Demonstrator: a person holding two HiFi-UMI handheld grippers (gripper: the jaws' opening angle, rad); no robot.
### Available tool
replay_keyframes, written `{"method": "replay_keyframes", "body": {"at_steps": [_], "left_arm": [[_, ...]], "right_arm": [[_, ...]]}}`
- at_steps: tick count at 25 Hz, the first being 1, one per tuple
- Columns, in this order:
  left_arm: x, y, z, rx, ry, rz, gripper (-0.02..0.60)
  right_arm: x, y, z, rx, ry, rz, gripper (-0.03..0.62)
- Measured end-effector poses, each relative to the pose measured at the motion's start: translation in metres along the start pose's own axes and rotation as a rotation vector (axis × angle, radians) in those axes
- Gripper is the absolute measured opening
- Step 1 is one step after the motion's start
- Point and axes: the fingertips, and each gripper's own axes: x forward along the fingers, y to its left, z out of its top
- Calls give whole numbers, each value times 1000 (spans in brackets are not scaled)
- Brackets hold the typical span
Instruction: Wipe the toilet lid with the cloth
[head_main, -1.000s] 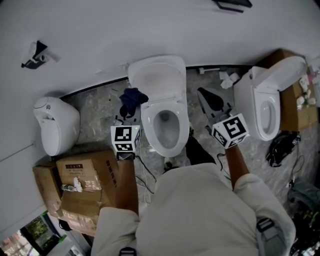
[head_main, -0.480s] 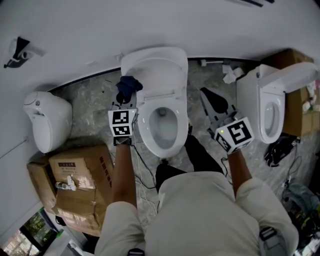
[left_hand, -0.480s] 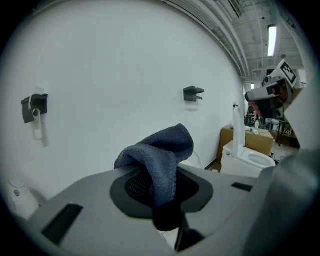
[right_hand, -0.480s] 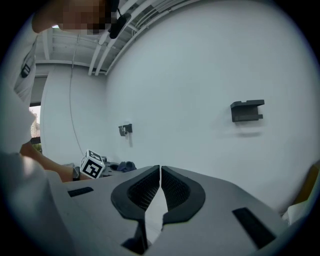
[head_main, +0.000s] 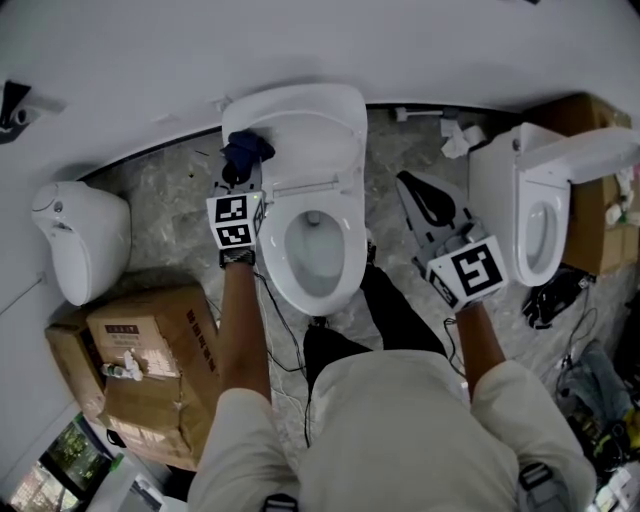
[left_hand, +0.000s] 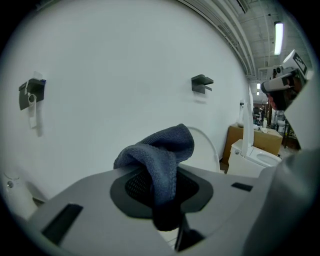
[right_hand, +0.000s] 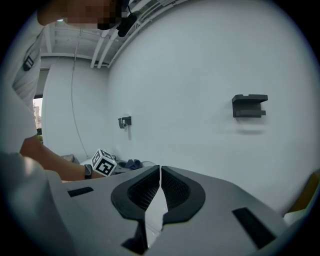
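Though small overhead, cloth (left_hand: 159, 145) looms close-up, clamped in left gripper (left_hand: 162, 175)

The cloth (left_hand: 161, 155) is disappearing at its lower end between the left claw's (left_hand: 167, 195) pinching jaws, so its full length is not showing. Just in front of the toilet (head_main: 312, 235), the person's torso (head_main: 400, 430) is covering the bowl's foot. Right of the toilet, a second toilet (head_main: 520, 215) is running off the picture's edge.
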Motion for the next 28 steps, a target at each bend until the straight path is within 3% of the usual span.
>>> {"method": "replay_keyframes", "body": {"at_steps": [10, 18, 24, 28], "left_arm": [[26, -21, 12, -14, -63, 38, 78], [64, -115, 23, 37, -110, -149, 78], [87, -165, -6, 94, -76, -239, 78], [99, -174, -31, 106, -45, -261, 78]], "right_arm": [[0, -23, -27, 36, 43, -11, 31], [-5, -26, -46, 44, 71, -22, 31], [-8, -37, -69, 36, 113, -49, 31], [-1, -36, -69, -21, 115, -41, 31]]}}
